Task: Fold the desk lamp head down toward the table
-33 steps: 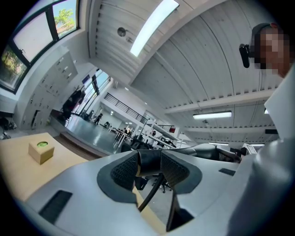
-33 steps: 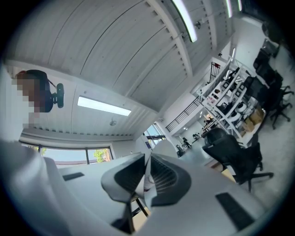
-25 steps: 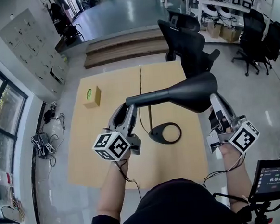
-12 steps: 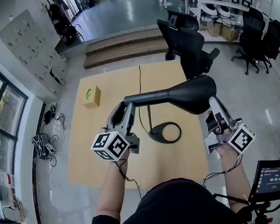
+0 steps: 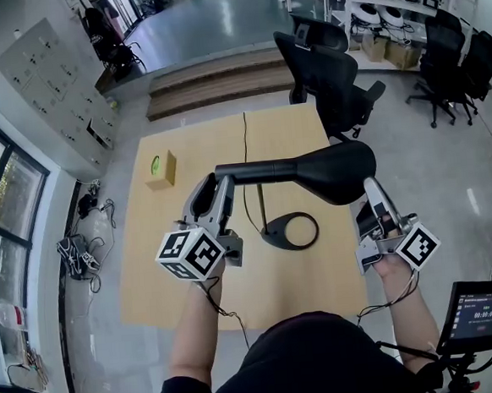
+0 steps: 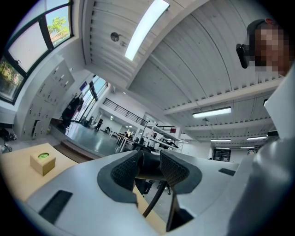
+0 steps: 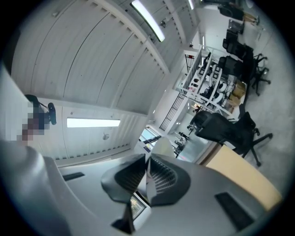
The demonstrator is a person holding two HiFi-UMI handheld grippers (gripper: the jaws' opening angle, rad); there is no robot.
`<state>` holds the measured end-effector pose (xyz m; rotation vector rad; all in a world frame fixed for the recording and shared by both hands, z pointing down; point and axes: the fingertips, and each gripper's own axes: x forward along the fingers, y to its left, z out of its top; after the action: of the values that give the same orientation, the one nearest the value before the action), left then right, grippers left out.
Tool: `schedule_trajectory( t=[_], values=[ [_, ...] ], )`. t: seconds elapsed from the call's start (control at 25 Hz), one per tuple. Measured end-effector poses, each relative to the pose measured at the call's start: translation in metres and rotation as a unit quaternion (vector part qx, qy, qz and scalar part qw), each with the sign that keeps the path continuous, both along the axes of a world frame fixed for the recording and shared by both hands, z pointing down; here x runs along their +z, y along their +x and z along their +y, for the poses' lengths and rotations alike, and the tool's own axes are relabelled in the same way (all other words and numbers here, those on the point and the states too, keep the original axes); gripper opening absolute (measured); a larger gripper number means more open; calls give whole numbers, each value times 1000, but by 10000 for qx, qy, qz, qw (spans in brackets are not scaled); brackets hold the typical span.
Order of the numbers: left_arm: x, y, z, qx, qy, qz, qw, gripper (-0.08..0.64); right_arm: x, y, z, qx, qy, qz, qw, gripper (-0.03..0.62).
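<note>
A black desk lamp stands on the wooden table [image 5: 176, 273] with a ring base [image 5: 289, 232] and a thin stem [image 5: 261, 205]. Its arm [image 5: 257, 171] runs nearly level, ending in the wide black head [image 5: 337, 171] on the right. My left gripper [image 5: 218, 185] is shut on the arm's left end; in the left gripper view the pads [image 6: 123, 169] clamp the dark bar [image 6: 150, 169]. My right gripper [image 5: 368, 192] is shut on the head's near rim, a thin pale edge [image 7: 159, 146] pinched between its pads [image 7: 162, 175].
A small cardboard box [image 5: 162, 169] with a green spot sits at the table's far left. The lamp cord [image 5: 246, 145] runs to the far edge. Black office chairs [image 5: 330, 79] stand beyond the table's right corner. A screen device [image 5: 480, 313] is at lower right.
The lamp head has come down and a little left, and the arm now lies closer to level. Both grippers moved slightly down and left, still holding.
</note>
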<state>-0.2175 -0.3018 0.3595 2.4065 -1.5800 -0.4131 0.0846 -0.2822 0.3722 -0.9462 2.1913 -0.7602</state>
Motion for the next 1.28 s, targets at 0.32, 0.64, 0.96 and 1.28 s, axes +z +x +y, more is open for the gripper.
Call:
schedule_trajectory(
  t=[0.32,0.64,0.96,1.28],
  values=[
    [-10,1,1,-52,65,-127,9999,152,20,0,1,-52,-262,-310,9992,37],
    [-16,2,2,-72,148,-241,9996,149,44,-1,3,-83,-558,-520,9970,37],
    [-17,4,2,-79,133,-264,9995,149,44,-1,2,-65,-503,-338,9981,38],
    [6,-15,6,70,-3,876,9961,150,36,29,-4,1048,-202,1472,9833,91]
  ],
)
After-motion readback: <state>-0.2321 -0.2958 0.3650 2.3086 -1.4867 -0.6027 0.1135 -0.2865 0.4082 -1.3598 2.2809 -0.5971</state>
